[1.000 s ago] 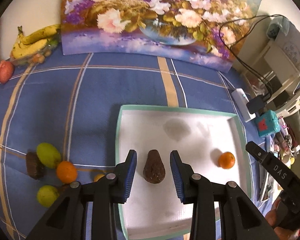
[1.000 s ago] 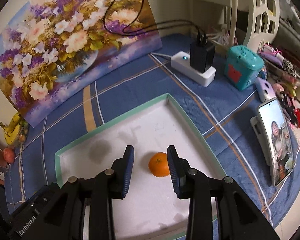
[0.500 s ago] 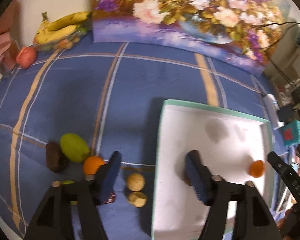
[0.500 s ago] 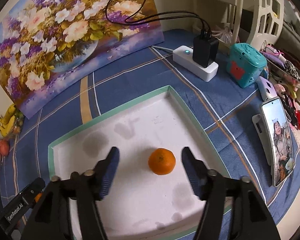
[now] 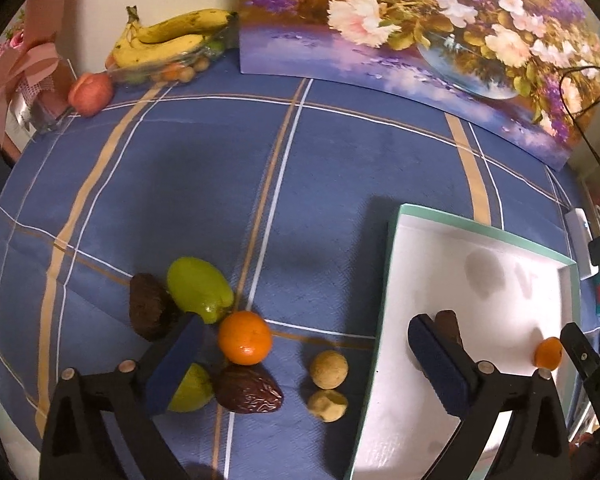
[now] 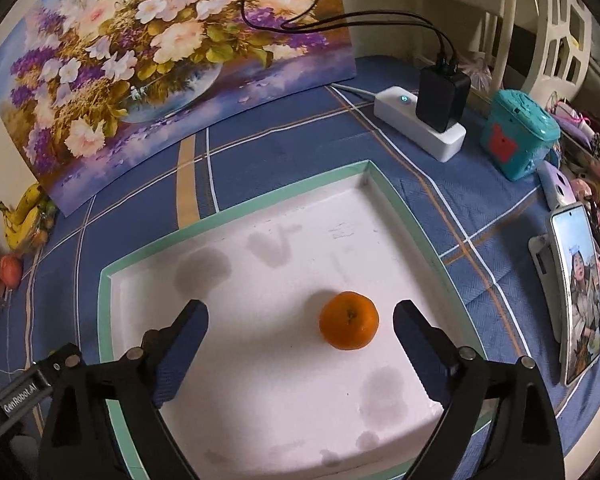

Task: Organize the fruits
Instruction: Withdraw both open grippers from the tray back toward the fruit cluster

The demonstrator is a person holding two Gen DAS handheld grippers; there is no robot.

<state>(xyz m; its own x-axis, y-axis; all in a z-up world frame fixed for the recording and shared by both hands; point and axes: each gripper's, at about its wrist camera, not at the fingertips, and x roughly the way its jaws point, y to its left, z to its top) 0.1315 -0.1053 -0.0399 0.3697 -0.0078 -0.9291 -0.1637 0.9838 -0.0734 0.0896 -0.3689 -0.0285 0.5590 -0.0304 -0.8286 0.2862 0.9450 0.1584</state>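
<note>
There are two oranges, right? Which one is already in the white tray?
The orange lying between the right claw's opening jaws, untouched, is in the tray. The other orange sits on the blue cloth among the loose fruit.

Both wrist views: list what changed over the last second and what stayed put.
The left tongs let go of the dark avocado, left it in the white tray, and swung left over the loose fruit on the cloth; their jaws are opening, gripping nothing. The right tongs released the orange; their jaws are opening around it without touching. Avocado, orange and tray stayed put.
</note>
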